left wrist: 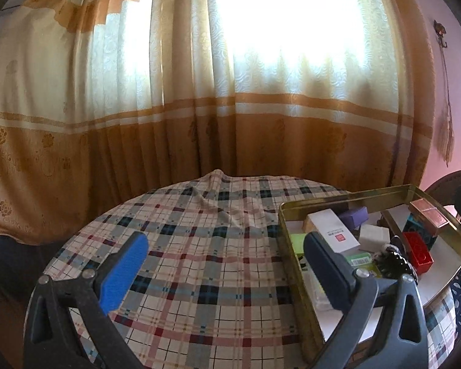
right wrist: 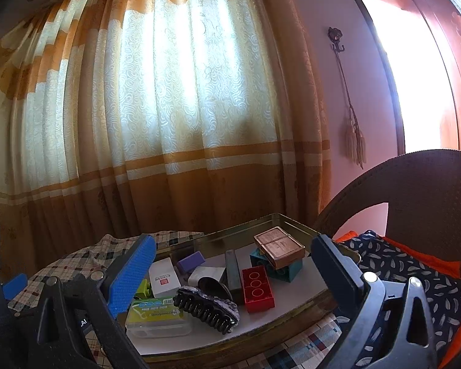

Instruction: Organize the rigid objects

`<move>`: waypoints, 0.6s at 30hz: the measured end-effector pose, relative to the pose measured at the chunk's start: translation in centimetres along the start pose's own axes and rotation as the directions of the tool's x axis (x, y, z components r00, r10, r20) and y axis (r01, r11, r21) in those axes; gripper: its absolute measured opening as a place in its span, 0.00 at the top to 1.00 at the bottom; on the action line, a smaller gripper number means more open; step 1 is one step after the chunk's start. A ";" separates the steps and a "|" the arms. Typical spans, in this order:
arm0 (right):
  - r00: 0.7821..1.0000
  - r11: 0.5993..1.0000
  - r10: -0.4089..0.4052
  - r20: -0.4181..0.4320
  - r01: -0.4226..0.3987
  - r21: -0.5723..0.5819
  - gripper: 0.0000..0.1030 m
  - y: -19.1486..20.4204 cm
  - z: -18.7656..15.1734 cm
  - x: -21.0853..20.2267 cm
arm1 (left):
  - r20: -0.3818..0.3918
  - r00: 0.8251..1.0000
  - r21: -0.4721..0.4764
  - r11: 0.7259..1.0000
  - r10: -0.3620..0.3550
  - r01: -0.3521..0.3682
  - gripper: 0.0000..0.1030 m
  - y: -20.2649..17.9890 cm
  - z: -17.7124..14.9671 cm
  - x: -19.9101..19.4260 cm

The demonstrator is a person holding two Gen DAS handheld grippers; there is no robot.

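Now we see the gold tin tray (right wrist: 295, 309) lying just ahead of our right gripper (right wrist: 233, 253), whose jaws stand wide with nothing between them. Between those jaws sit a red brick (right wrist: 257, 287), a black hair claw (right wrist: 206, 307), a white box (right wrist: 163, 276), a purple block (right wrist: 191, 260) and a copper-coloured case (right wrist: 279, 247) atop a teal block (right wrist: 284, 269). Our left gripper (left wrist: 227, 246) is also spread wide and empty over the plaid tablecloth (left wrist: 199, 276), the tray (left wrist: 292, 246) crossing behind its right jaw. Curtains (right wrist: 169, 107) hang beyond.
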State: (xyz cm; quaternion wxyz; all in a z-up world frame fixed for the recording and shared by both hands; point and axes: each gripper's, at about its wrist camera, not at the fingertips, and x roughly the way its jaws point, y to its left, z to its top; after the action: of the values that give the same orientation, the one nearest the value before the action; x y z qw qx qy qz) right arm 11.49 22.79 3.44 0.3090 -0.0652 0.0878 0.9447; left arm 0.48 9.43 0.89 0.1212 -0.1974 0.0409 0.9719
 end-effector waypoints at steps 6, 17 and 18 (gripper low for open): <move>1.000 1.000 -0.001 0.000 0.001 -0.003 0.01 0.0 0.0 0.1 | 0.017 1.000 0.009 1.000 -0.002 0.002 0.00 -0.2 0.0 -0.3; 1.000 1.000 0.001 -0.005 -0.001 -0.004 0.01 0.0 -0.1 0.2 | 0.023 1.000 0.013 1.000 0.008 -0.008 0.00 -0.3 0.2 -0.5; 1.000 1.000 0.001 -0.005 -0.001 -0.004 0.01 0.0 -0.1 0.2 | 0.023 1.000 0.015 1.000 0.010 -0.010 0.00 -0.3 0.2 -0.4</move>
State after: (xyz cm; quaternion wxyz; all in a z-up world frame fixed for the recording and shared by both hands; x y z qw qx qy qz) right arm 11.34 22.91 3.29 0.3083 -0.0682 0.0865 0.9449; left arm 0.88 9.64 1.21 0.1183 -0.1850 0.0477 0.9744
